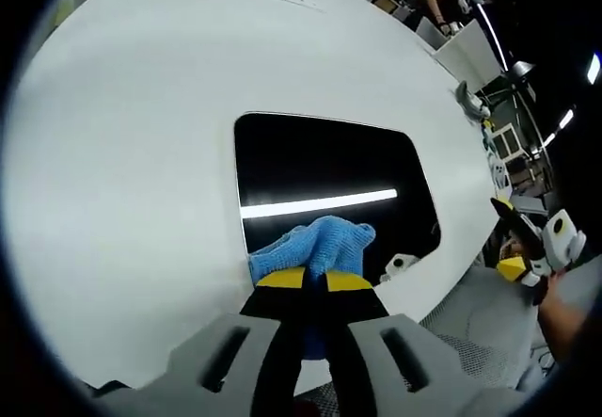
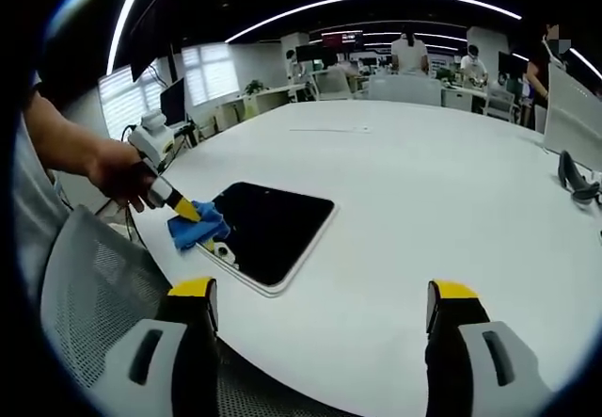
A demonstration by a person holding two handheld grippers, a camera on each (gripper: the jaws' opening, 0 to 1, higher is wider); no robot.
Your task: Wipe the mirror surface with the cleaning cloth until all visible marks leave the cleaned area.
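**Blue cloth on mirror: wiping in hand**

Blue cleaning cloth (image 1: pixel 315 245) is pinched between the left gripper (image 1: pixel 315 280) fingers and pressed onto the mirror's (image 1: pixel 320 168) near edge. Right gripper (image 2: pixel 324 295) fingers stand spread, holding nothing, well apart from the mirror. The mirror lies flat on the white desk (image 1: pixel 141 153). Judged step: wiping; next move calls for sweeping the cloth farther across the mirror.
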